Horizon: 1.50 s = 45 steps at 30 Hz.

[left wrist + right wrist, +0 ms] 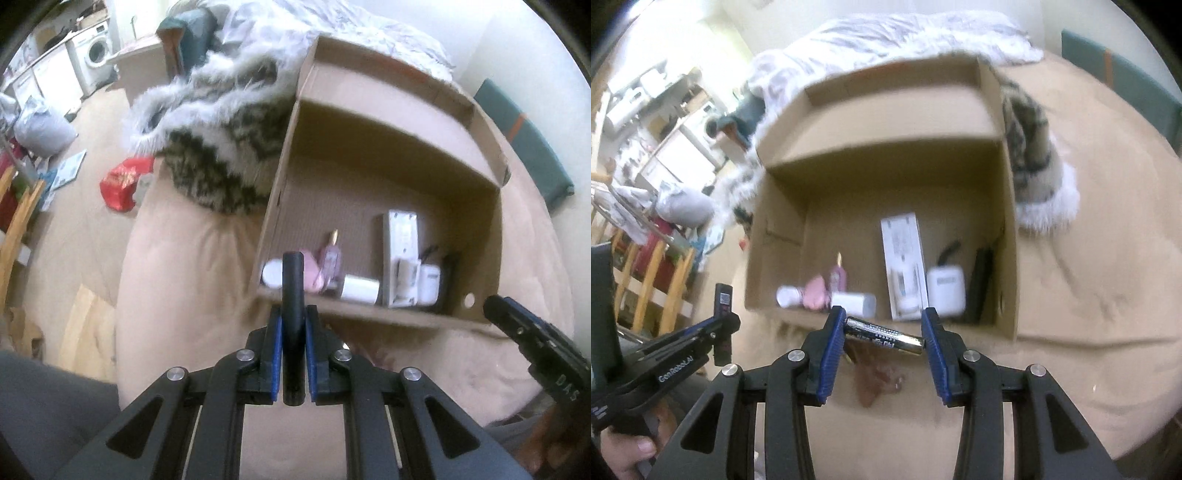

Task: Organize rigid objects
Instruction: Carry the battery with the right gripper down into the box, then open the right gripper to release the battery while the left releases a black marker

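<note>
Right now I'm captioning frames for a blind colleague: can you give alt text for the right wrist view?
The right gripper holds a battery crosswise between its blue pads, above a tan bed cover. Just beyond, an open cardboard box holds small bottles and white items.

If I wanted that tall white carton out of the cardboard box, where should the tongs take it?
Take the white carton across its two long narrow sides near the far end, coming straight down from above. It lies flat on the cardboard box floor; a white case crowds its near end, while the far end looks clear.
</note>
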Available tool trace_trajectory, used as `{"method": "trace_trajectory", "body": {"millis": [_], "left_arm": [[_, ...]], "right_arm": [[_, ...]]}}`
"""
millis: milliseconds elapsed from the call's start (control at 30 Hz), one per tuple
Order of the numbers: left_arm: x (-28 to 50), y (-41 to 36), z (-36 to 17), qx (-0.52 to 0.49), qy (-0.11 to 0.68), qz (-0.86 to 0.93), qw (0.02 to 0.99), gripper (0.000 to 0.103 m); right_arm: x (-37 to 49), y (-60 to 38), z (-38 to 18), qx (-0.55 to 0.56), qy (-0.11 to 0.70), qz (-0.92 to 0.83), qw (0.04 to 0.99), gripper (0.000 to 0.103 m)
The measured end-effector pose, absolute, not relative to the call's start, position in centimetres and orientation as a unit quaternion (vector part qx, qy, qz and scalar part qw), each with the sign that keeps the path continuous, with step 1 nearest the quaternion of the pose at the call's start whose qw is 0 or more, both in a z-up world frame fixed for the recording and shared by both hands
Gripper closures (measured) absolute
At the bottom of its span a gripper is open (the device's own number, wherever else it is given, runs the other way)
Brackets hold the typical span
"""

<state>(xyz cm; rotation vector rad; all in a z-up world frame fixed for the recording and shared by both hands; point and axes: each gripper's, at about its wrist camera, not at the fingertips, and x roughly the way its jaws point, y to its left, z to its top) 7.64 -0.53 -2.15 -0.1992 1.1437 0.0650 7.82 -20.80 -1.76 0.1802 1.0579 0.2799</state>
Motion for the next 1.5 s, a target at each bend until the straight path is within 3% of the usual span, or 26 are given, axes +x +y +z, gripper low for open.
{"method": "trace_trajectory", "body": {"millis": [467, 1500], "left_arm": [[15.0, -2.0, -1.4, -0.058, 0.525, 0.019, 0.849, 0.093], [18.8, -3.3, -8.8, -0.049, 0.543, -0.021, 0.838, 0.093]], "right_arm": [[14.4, -20.8, 0.6, 0.082, 0.462, 0.144, 0.871, 0.059], [18.8, -19.4, -8.2, 0.069, 0.538, 0.146, 0.827, 0.059]]}}
